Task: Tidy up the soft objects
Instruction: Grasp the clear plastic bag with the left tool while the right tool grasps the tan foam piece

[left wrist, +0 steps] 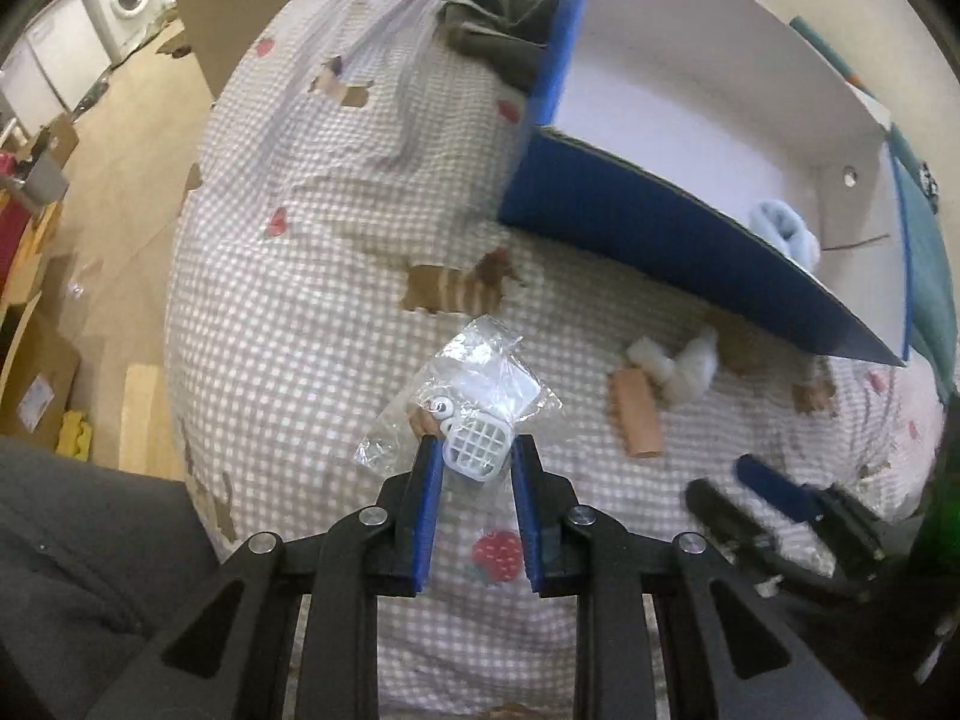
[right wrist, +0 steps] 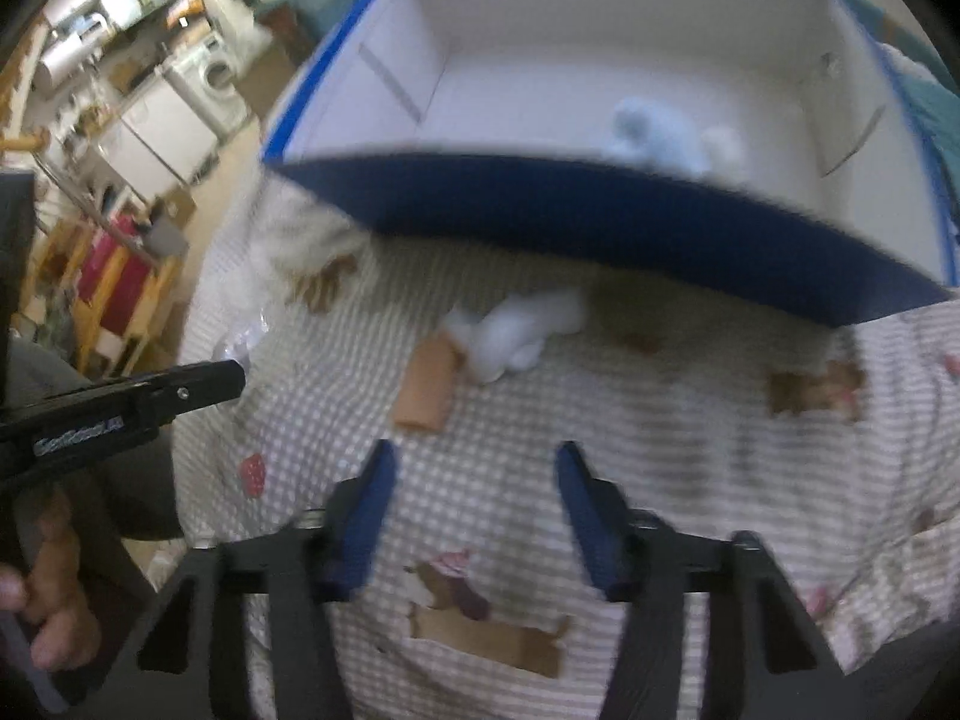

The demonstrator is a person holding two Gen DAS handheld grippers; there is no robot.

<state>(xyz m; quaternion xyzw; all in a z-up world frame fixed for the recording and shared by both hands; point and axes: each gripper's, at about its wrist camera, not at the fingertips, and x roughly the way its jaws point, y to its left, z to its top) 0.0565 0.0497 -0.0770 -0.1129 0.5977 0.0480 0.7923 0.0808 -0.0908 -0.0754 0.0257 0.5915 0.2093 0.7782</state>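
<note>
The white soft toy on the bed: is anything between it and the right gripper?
Nothing visible blocks it. The right gripper is open and empty, with only bare checked bedcover up to the white soft toy. A tan roll touches the toy's left side, off the direct line.

Soft indoor light, fisheye warp, motion blur

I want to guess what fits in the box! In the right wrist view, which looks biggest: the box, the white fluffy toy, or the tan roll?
1. Box, by far the biggest.
2. White fluffy toy.
3. Tan roll, only slightly smaller looking, so that's unsure.
</note>
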